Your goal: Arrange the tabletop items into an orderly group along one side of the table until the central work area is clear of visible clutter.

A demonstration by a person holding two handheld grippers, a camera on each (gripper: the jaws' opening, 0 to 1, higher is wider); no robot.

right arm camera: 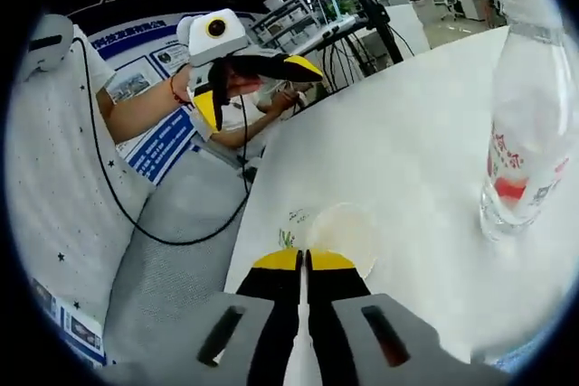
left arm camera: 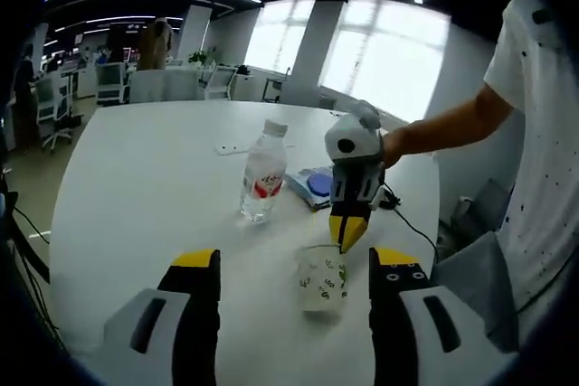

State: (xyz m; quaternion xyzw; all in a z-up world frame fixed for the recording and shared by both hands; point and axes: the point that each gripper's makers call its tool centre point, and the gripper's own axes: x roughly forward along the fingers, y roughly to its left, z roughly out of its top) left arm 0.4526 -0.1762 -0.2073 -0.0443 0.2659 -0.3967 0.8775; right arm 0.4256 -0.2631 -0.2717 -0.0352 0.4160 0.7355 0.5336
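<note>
Between the wide-apart yellow-tipped jaws of the left gripper [left arm camera: 294, 264] stands a small paper cup [left arm camera: 323, 283], white with green print, upright on the white table [left arm camera: 145, 187] and nearer the right-hand jaw than the other – neither jaw touches it. Down onto the cup's rim comes the right gripper [left arm camera: 348, 230], seen here from the left gripper view: its yellow tips are pressed together at the rim's far edge, and a person's arm [left arm camera: 452, 124] in a white speckled T-shirt reaches in from the right behind it. Just beyond the cup, up and to the left, a clear water bottle [left arm camera: 263, 174] with a red label and white cap stands upright, apart from the cup. Behind the right gripper lies a blue flat object [left arm camera: 317, 184], partly hidden, with a black cable running off it toward the table's edge. Further back on the table rests a small white item, too small to name.

At the tips of the right gripper [right arm camera: 303, 261], in its own view, the jaws sit closed with the thin wall of the paper cup [right arm camera: 348, 228] pinched between them – the cup's open mouth shows just ahead. To the right of those jaws rises the water bottle [right arm camera: 525, 124], close and large. Up and to the left hangs the left gripper [right arm camera: 258, 79], jaws spread, held above the table's edge.
</note>
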